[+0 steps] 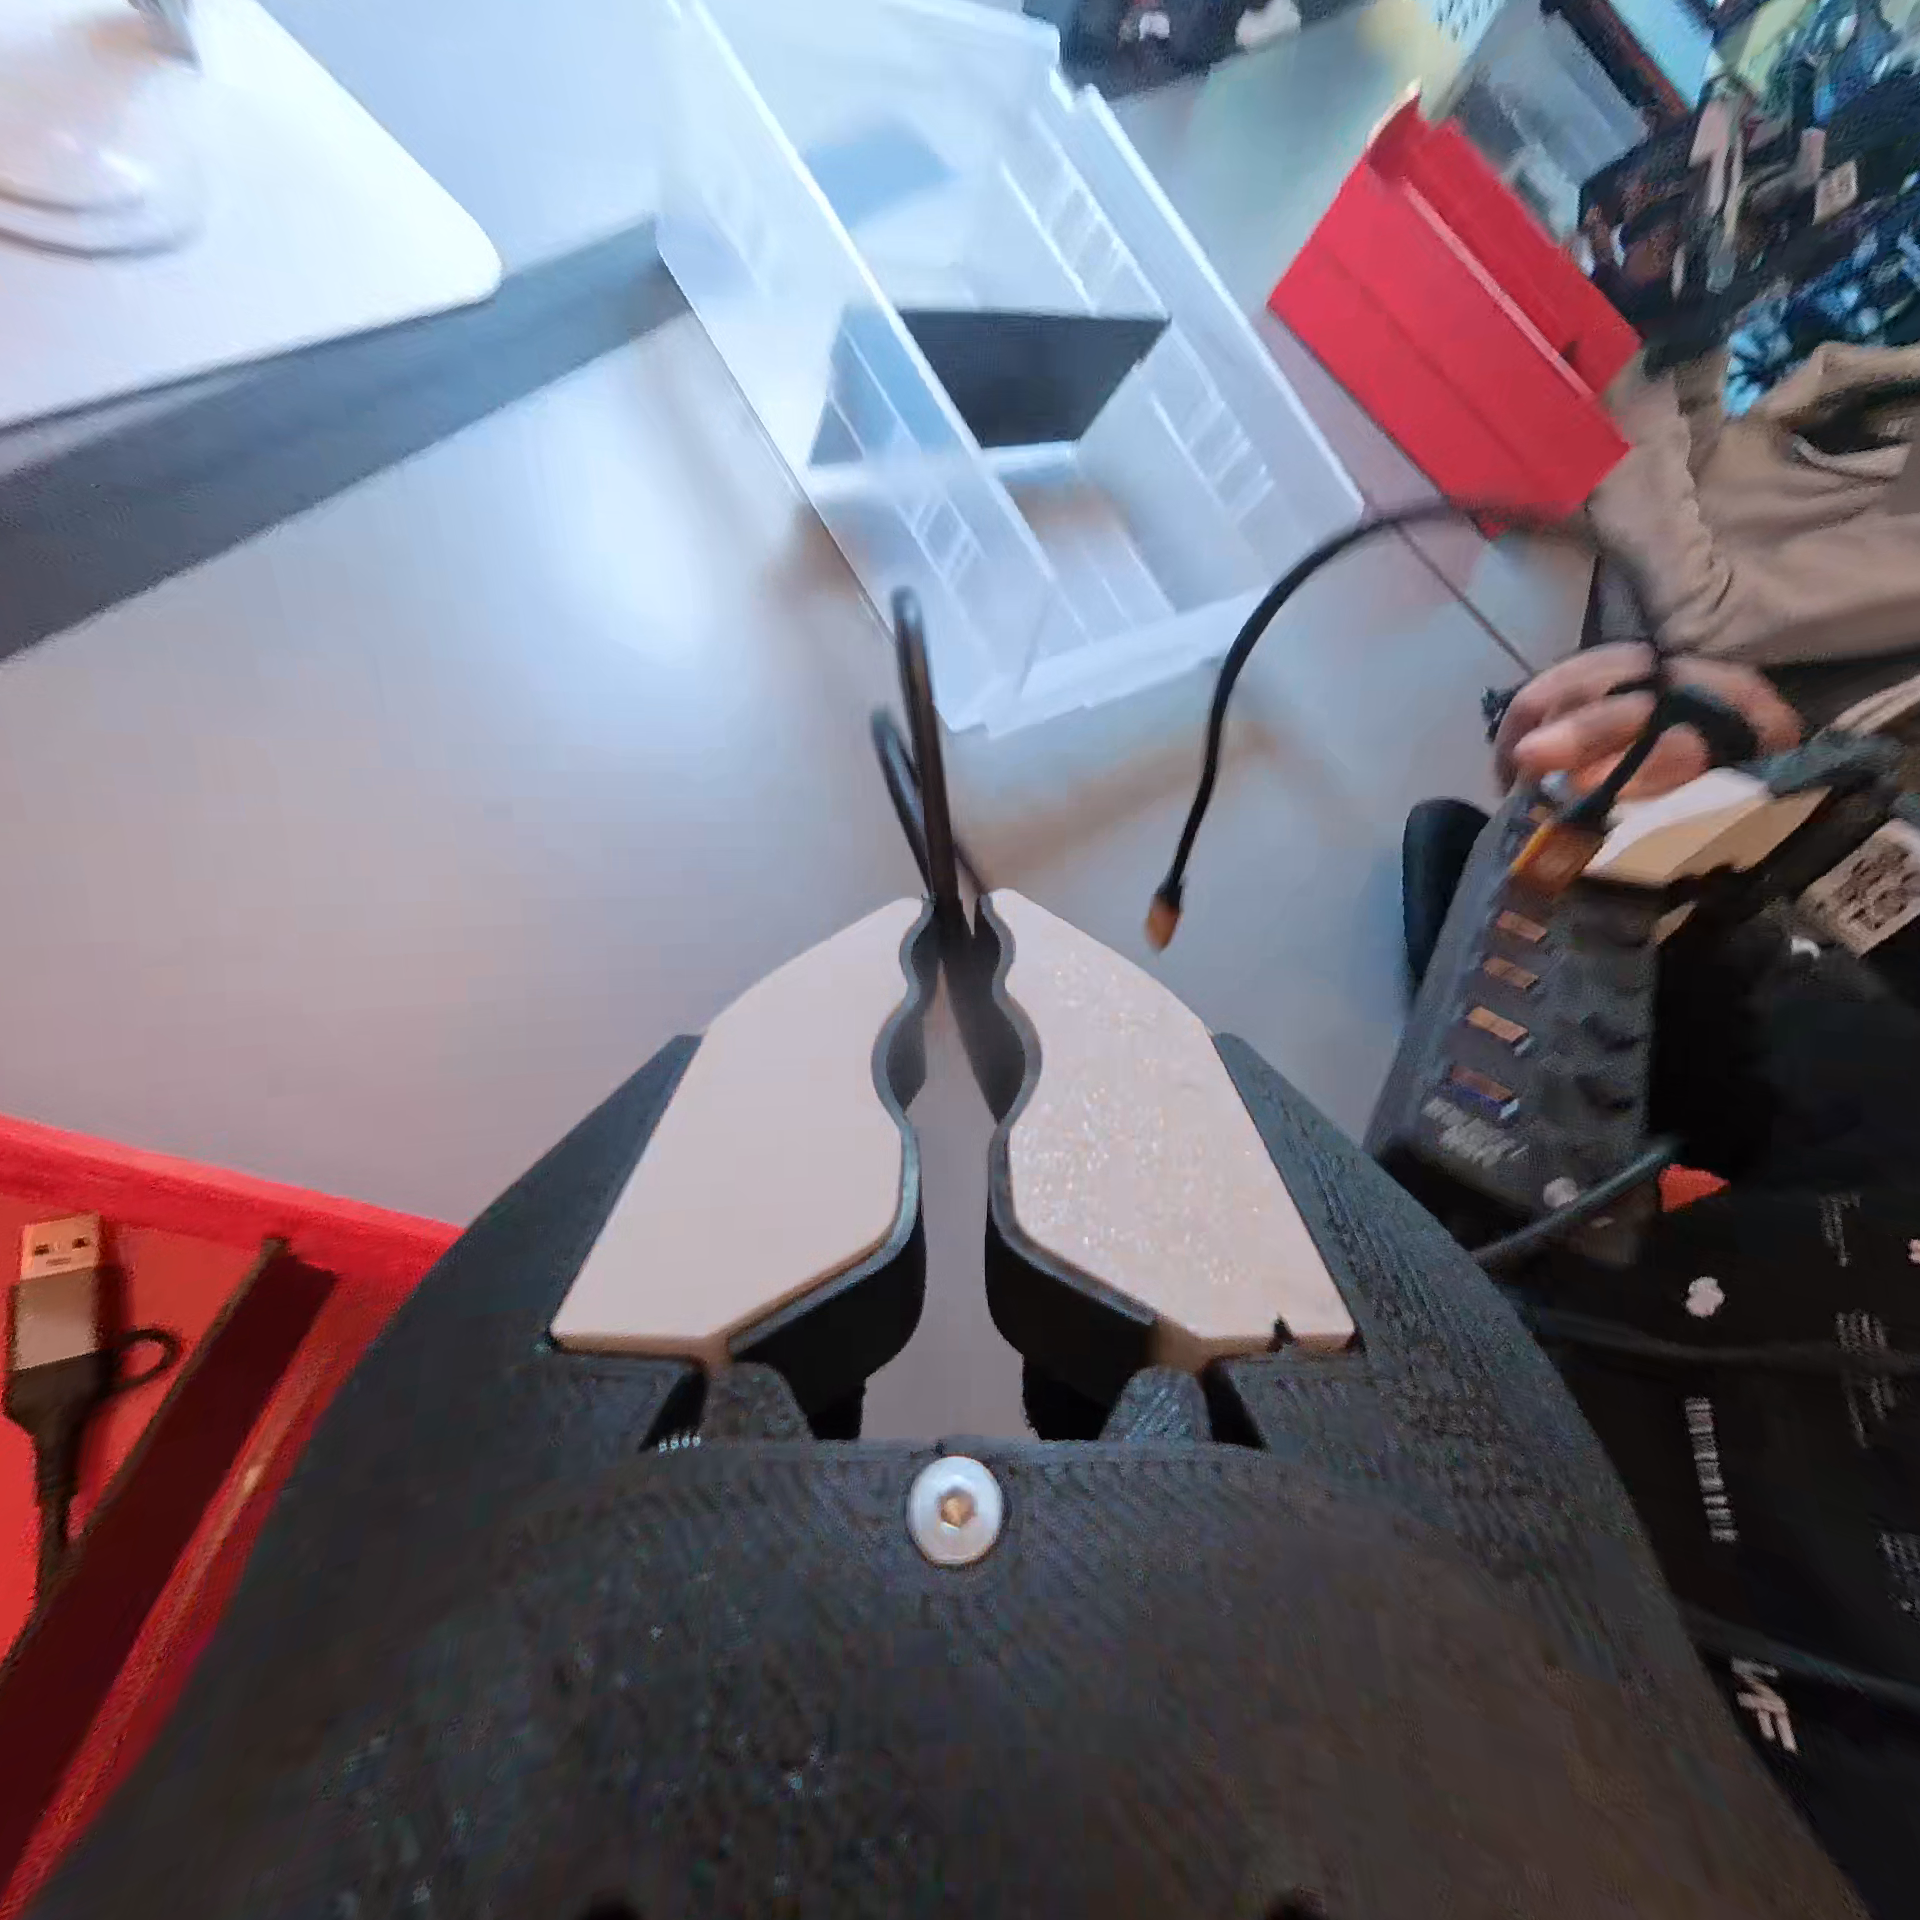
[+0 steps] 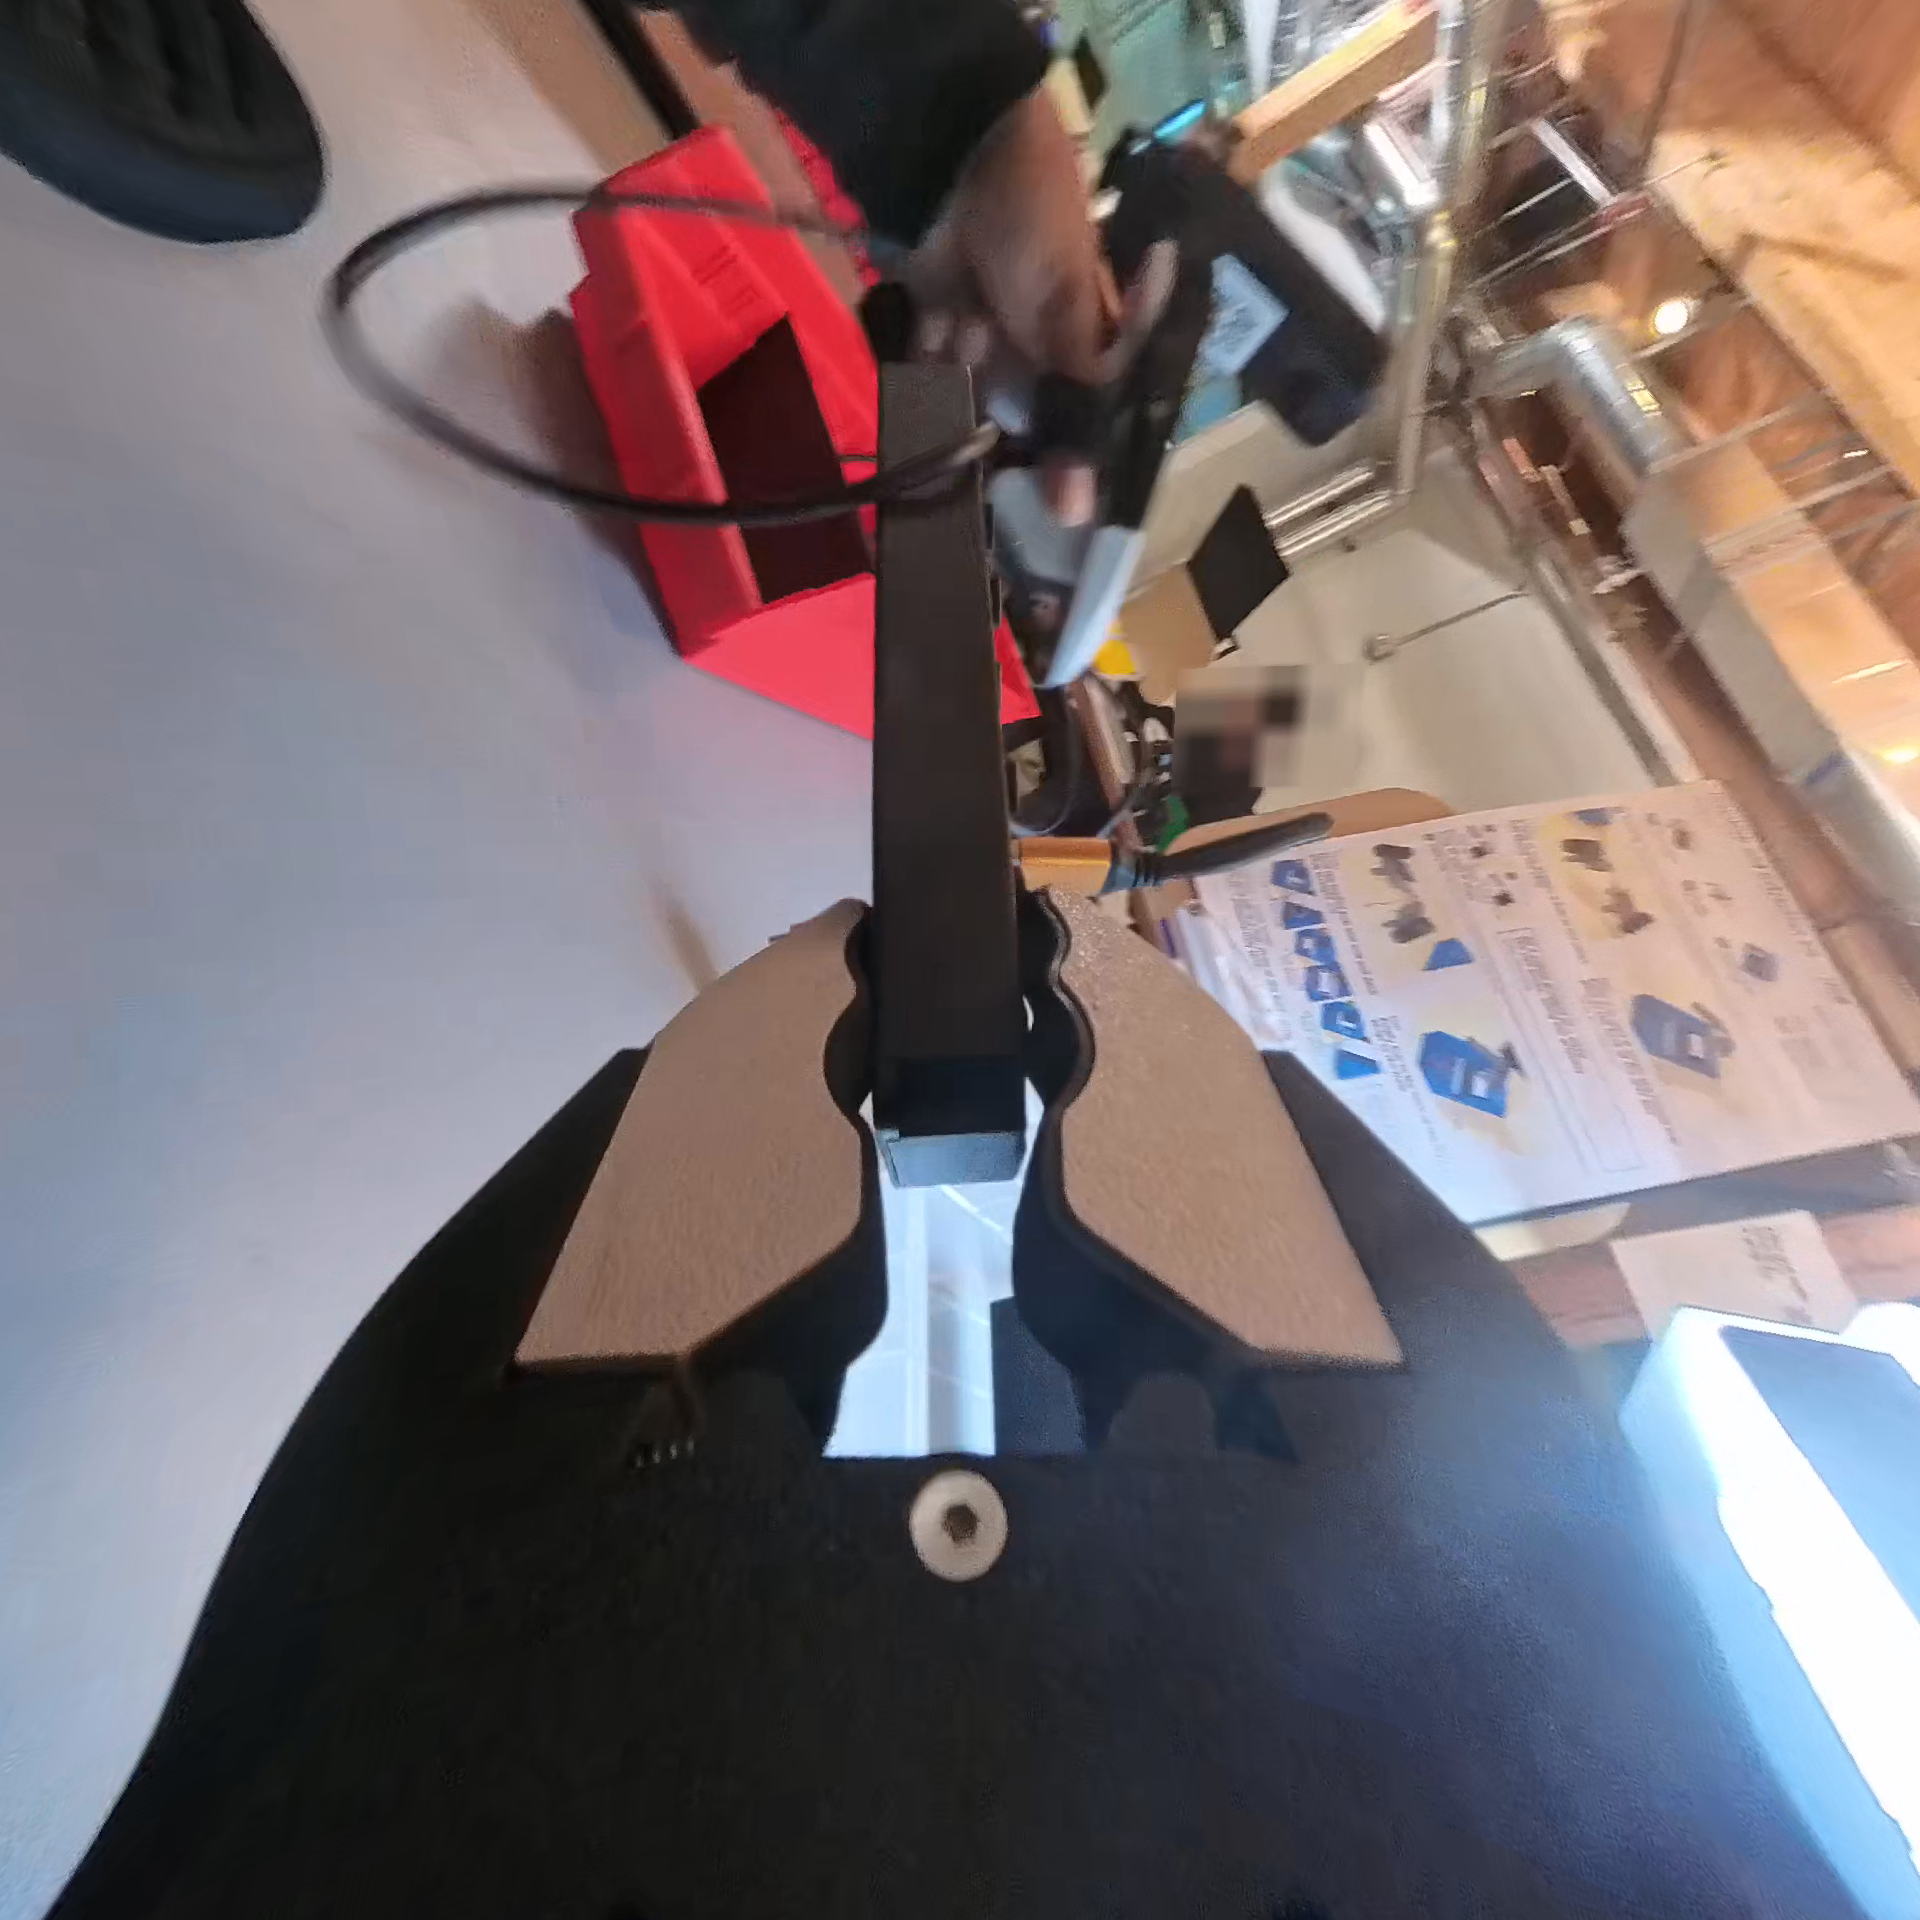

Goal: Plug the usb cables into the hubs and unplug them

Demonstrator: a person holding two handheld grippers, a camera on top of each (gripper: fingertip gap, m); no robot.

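Observation:
My left gripper is shut on a thin black cable that loops up just past its fingertips. A second black cable hangs free to the right and ends in an orange-tipped plug. My right gripper is shut on a long black USB hub, held off the table and seen edge-on. A gold plug sits in the hub's right side. In the left wrist view the hub shows a row of several ports, with the right gripper on it and an orange plug in one port.
A clear plastic organizer and a red bin stand farther back on the grey table. A red tray at the lower left holds a cable with a USB plug. A person's hand grips the right tool. A printed sheet lies to the right. About 20 centimeters separates my left fingertips from my right.

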